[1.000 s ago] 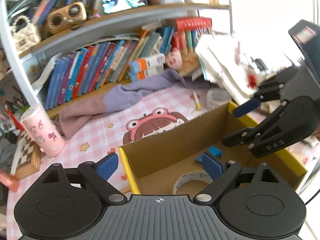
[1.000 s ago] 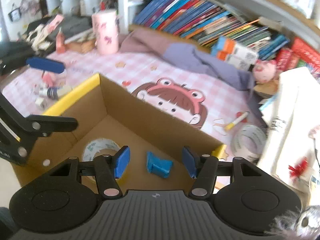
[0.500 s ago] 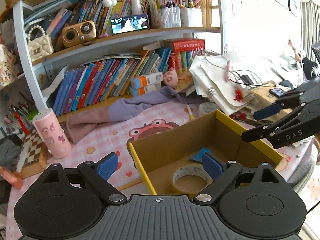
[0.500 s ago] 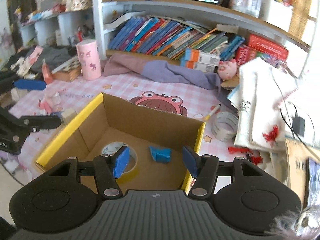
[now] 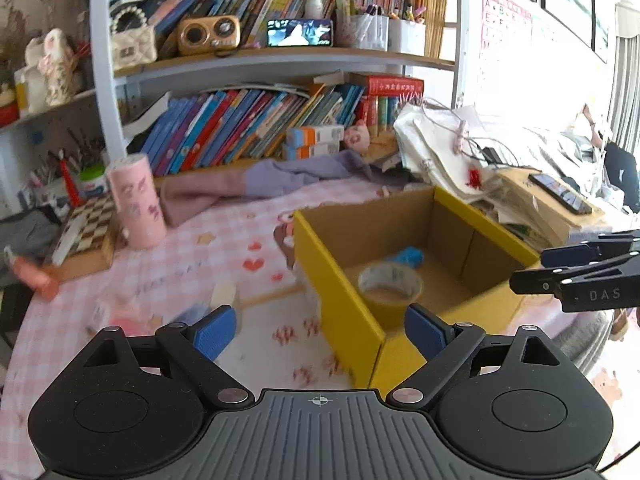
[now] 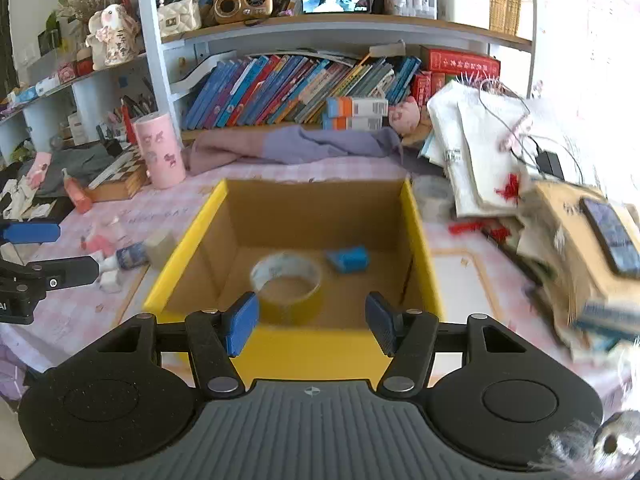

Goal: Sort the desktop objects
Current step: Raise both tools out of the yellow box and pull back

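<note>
step: between picks; box [image 6: 416,216] on table holds tape roll [image 6: 286,280] and blue piece [image 6: 348,258] | left tongs [image 5: 320,326] wide, right tongs [image 6: 312,322] half-open; both empty | next: we reach for small bottle [image 6: 126,258] left of box

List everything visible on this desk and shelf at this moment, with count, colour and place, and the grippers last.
cardboard box: one, brown with yellow rim, centre of the desk.
tape roll: one, whitish and tan, lying inside the box.
blue item: one, inside the box, right of the tape.
second tape roll: one, clear, on the desk past the box's right corner.
pink cylinder: one, upright, left rear.
cloth: one, purple and pink, below the books.
books: many, mixed colours, lower shelf.
phone: one, dark, on the stack at right.
left gripper: open, empty.
right gripper: open, empty.
</note>
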A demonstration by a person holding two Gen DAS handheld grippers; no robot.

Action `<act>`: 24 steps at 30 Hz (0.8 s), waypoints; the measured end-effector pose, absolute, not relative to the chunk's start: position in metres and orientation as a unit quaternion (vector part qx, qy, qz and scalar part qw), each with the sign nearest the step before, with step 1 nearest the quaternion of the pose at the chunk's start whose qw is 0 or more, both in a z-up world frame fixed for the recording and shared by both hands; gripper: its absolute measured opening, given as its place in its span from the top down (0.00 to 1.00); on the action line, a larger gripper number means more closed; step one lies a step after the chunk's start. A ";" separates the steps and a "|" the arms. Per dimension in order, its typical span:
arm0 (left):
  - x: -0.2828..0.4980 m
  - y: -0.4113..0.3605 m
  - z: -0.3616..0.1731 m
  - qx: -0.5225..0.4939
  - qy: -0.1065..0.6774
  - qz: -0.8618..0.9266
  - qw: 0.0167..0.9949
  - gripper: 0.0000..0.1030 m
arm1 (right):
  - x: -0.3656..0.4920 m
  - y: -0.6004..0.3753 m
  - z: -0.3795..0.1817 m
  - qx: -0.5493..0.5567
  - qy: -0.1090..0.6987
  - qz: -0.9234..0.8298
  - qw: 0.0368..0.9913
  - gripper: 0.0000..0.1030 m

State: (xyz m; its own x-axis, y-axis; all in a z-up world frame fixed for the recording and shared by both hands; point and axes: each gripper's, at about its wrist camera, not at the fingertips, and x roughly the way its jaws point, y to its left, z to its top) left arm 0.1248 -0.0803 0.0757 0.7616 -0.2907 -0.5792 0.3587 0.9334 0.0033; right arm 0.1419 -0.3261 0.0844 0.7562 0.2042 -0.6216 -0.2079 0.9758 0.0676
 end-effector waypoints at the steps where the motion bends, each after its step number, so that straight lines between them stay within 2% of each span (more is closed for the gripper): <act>1: 0.120 -0.076 0.073 0.057 0.302 -0.174 0.936 0.09 | 0.133 -0.320 0.081 -0.005 0.332 0.104 0.938 0.45; 12: 0.065 -0.029 0.037 0.066 0.325 -0.167 0.929 0.09 | 0.060 -0.268 0.037 0.021 0.365 0.063 0.929 0.45; 24: 0.036 0.010 0.025 0.068 0.331 -0.095 0.936 0.09 | 0.030 -0.216 0.015 0.043 0.378 0.066 0.922 0.43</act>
State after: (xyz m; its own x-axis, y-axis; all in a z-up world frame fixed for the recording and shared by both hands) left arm 0.0362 0.0096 0.0252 0.7626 -0.1325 -0.6331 0.2221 0.9729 0.0639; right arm 0.0303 -0.2156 0.0150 0.7054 0.1531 -0.6921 -0.0887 0.9878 0.1282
